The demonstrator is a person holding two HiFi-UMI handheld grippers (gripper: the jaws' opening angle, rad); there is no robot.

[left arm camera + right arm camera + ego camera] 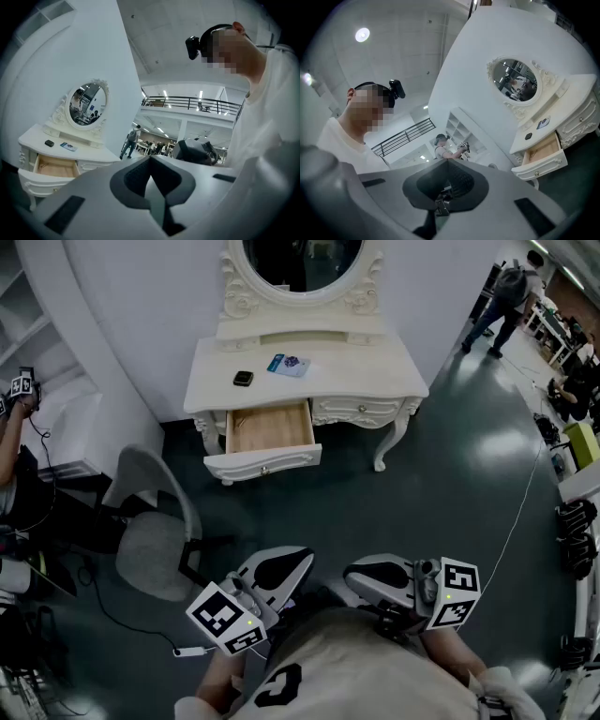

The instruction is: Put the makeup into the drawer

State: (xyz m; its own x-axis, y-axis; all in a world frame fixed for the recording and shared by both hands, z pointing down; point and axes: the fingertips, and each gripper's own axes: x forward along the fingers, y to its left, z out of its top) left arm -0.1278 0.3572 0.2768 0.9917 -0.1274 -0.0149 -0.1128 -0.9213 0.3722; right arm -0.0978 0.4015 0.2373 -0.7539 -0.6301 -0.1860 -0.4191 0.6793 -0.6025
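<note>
In the head view the task has not begun: the makeup, which I take to be the small dark compact [243, 379] and the blue-and-white packet [288, 365], lies on the white desk [375, 381], just behind the open, empty-looking drawer [270, 427]. The left hand-held gripper [302, 559] and right hand-held gripper [351, 572] are held close to the person's chest, tips angled toward each other, well apart from the desk. The next move likely calls for stepping closer, past the grey chair [155, 545], and opening one pair of jaws over an item. The left gripper view shows its jaws pressed together on nothing, held about level, with the desk far off at the left. The right gripper view shows jaws likewise together and empty, tipped slightly upward, with the drawer at the right.
</note>
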